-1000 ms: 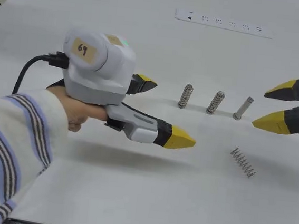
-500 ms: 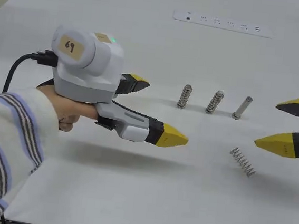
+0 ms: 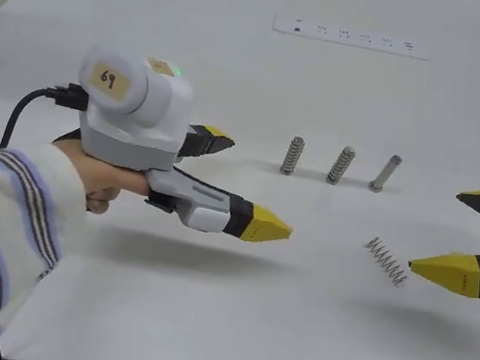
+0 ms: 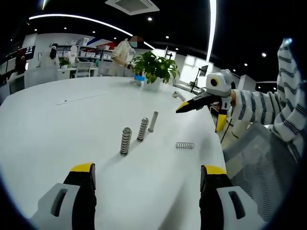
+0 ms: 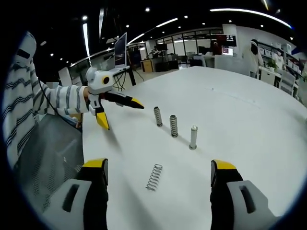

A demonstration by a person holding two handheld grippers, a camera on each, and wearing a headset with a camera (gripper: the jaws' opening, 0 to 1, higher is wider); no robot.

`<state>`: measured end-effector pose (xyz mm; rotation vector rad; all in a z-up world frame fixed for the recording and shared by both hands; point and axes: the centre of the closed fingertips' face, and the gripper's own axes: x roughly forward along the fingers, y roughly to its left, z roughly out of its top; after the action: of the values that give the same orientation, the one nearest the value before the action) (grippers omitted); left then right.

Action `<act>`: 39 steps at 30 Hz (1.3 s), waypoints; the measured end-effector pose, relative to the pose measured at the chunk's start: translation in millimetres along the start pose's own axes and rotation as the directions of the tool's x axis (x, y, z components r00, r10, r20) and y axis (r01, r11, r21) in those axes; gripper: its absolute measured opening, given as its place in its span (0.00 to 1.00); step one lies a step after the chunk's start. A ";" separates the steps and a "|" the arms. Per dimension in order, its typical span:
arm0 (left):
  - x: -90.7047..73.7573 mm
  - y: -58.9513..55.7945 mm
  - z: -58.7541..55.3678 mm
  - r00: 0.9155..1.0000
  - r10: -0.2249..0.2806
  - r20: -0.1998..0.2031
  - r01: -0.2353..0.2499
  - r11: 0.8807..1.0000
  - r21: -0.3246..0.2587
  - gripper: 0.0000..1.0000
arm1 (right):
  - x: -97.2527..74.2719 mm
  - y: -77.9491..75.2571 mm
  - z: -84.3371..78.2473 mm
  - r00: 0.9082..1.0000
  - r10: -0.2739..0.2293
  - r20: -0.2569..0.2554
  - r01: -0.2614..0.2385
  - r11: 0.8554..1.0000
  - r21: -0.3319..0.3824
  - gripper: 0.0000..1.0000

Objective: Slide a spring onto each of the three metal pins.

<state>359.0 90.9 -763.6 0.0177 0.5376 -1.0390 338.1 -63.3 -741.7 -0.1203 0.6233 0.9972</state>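
Note:
Three metal pins stand in a row on the white table. The left pin (image 3: 292, 155) and the middle pin (image 3: 340, 165) each carry a spring. The right pin (image 3: 386, 173) is bare. A loose spring (image 3: 385, 259) lies flat in front of the bare pin, also seen as the loose spring (image 5: 154, 177) between my right jaws' line of sight. My right gripper (image 3: 436, 230) is open and empty, just right of the loose spring. My left gripper (image 3: 252, 184) is open and empty, left of the pins and above the table.
A white power strip (image 3: 352, 36) lies at the far side of the table. A black cable (image 3: 25, 117) trails from the left gripper. A striped sleeve (image 3: 5, 234) fills the lower left. A mesh chair (image 5: 48, 158) stands by the table edge.
My right gripper has moved down and to the right, from beside the bare pin to beside the loose spring. My left gripper has drifted a little left. The springs and pins stay put.

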 end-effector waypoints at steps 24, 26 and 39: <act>0.3 -1.1 -1.5 1.000 -0.015 -0.007 0.015 1.000 0.000 0.93 | 0.3 6.4 -5.3 0.998 -0.027 0.051 0.023 0.997 0.079 1.00; -1.0 0.2 -1.0 1.000 -0.013 -0.007 0.013 1.000 0.001 0.93 | 0.3 6.4 -4.7 0.998 -0.026 0.049 0.022 0.997 0.077 1.00; -0.2 6.8 13.8 1.000 0.011 0.015 -0.011 0.998 0.059 0.98 | 0.2 2.7 -6.6 0.998 -0.035 0.051 0.030 0.996 0.079 1.00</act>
<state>370.2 90.9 -753.0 0.0650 0.4932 -1.0434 333.1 -64.1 -746.8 -0.0346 0.6097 0.9404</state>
